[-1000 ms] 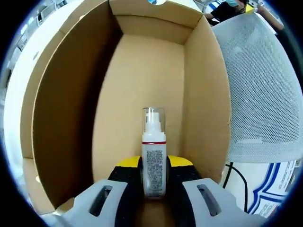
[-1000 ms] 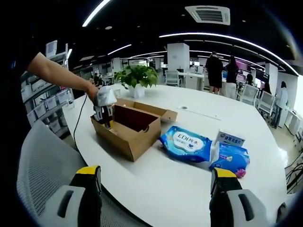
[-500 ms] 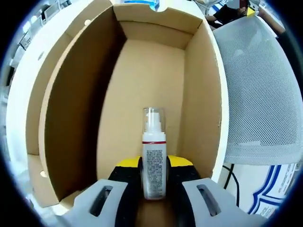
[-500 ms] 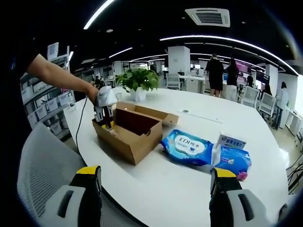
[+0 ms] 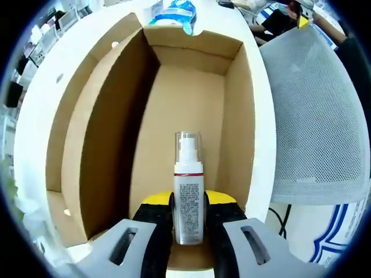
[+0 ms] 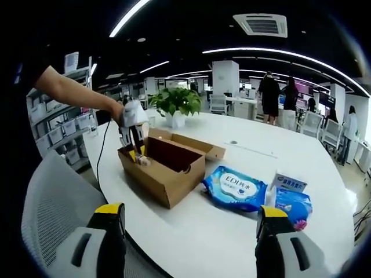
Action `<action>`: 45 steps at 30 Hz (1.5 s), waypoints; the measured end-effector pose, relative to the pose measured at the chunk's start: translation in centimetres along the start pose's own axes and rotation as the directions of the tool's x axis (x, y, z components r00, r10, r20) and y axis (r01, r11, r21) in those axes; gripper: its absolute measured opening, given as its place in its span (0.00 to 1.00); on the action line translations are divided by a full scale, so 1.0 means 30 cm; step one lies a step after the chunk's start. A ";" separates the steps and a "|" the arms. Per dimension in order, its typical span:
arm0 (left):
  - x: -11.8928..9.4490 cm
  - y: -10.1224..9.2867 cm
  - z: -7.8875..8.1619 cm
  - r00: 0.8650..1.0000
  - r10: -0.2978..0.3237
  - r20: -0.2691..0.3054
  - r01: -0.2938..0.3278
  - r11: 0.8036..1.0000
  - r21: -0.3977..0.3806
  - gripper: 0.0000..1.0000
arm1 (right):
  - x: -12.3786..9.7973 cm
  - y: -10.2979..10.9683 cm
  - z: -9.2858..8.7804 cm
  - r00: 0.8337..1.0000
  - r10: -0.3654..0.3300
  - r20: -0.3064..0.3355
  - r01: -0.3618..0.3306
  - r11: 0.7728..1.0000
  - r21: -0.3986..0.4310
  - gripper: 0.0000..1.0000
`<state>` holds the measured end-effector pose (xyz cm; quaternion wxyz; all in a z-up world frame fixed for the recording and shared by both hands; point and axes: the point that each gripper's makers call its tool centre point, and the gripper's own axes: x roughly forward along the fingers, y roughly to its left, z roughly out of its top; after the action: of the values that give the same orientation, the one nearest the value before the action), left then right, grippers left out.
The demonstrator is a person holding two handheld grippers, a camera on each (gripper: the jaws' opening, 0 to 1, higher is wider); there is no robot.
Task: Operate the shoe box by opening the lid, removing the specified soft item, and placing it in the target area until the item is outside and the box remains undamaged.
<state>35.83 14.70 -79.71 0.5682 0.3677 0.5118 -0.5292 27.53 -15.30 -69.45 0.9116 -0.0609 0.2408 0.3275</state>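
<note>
Corrugated brown card forms the shoe box (image 5: 191, 110), lid folded back, near the bench (image 6: 232, 226) edge. Left tongs (image 5: 189, 217) clamp a smooth white pump bottle (image 5: 188, 194) upright above the box floor, clear of the walls to spare them. Right tongs (image 6: 188, 231) stand wide open, holding nothing.

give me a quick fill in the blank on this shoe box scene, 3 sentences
1. The left hand-held gripper is shut on a pump ____.
2. The cardboard shoe box stands on a round ____ table.
3. The right hand-held gripper has its jaws ____, holding nothing.

Missing words: bottle; white; open
</note>
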 end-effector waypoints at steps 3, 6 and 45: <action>-0.022 -0.008 0.021 1.000 0.008 0.016 -0.008 1.000 0.017 0.18 | 0.006 0.008 0.012 1.000 0.011 0.007 -0.011 1.000 -0.012 0.91; -0.038 -0.015 0.040 0.999 0.012 0.033 -0.013 0.999 0.030 0.18 | 0.013 0.014 0.020 1.000 0.021 0.009 -0.020 1.000 -0.021 0.90; -0.161 -0.218 0.260 0.986 -0.052 0.161 0.012 0.971 0.240 0.18 | 0.098 0.174 0.095 0.982 0.181 0.056 -0.173 0.976 -0.133 0.63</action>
<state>31.34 7.19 -72.59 0.5519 0.3794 0.4015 -0.6247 27.36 -8.81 -68.10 0.8807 -0.0863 0.1929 0.4239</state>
